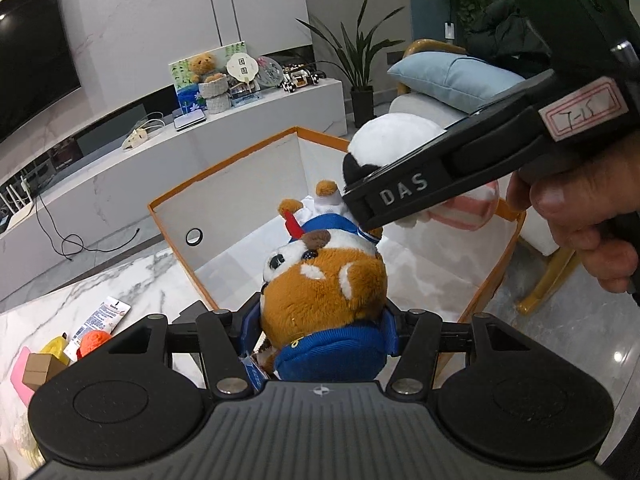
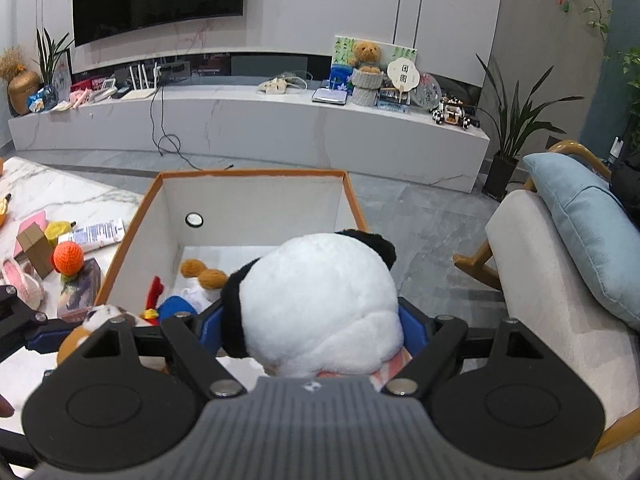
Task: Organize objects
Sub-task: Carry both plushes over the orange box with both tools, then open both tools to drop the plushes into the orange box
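Dog plush (image 1: 324,292): brown and white, blue outfit, clamped between your left gripper's (image 1: 320,320) blue pads, held over the near edge of the box (image 1: 224,184). Its legs point into the box.

Panda plush (image 2: 316,304): white with black ears, pink striped cloth underneath, clamped in your right gripper (image 2: 316,332). Blue pads press both sides of it. It hangs over the box's near-right part, just beside the dog.

Box: white inside, orange rim, round hole in the left wall. It stands on the marble table's (image 1: 120,280) right end. From the right wrist view the floor of the box looks bare apart from the dog's legs hanging over it.

In the left wrist view your right gripper comes in from the upper right, hand (image 1: 580,232) on the handle, panda in front of it.

Still on the table, left of the box: orange knit ball (image 2: 69,257), small cardboard block (image 2: 35,248), yellow item (image 2: 58,229), printed tube (image 2: 98,231), pink slipper (image 2: 24,280), dark book (image 2: 80,286). All well apart from both grippers.

Armchair (image 2: 540,280) with blue cushion (image 2: 592,240) stands right of the box.
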Demonstrator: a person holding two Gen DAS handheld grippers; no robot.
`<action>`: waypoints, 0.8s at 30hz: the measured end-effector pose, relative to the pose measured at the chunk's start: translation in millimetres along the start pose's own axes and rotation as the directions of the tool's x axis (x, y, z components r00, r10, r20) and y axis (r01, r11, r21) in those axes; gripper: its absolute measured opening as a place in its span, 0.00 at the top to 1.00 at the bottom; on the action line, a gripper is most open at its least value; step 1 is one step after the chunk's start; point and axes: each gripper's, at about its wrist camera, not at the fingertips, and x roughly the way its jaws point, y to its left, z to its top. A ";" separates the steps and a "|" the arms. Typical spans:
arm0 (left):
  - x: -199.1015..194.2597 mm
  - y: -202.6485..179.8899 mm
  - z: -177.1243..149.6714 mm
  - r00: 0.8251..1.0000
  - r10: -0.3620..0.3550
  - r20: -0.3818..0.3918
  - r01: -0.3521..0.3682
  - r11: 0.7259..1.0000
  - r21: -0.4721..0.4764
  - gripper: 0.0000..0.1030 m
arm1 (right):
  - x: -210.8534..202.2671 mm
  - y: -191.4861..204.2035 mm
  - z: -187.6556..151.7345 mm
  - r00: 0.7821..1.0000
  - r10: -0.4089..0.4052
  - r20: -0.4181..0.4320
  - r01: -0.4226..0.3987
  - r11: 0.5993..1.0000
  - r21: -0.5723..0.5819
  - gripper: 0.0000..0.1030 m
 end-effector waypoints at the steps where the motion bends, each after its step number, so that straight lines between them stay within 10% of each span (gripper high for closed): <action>1: 0.1 -0.8 -0.1 1.000 0.000 -0.001 0.000 1.000 0.002 0.36 | 0.8 0.7 -0.3 1.000 0.000 -0.003 0.000 1.000 -0.002 0.19; 24: 24.5 -17.7 3.6 0.993 -0.024 -0.118 0.031 0.997 0.064 0.33 | 28.6 10.5 -10.4 0.992 0.012 -0.129 -0.015 1.000 -0.025 0.18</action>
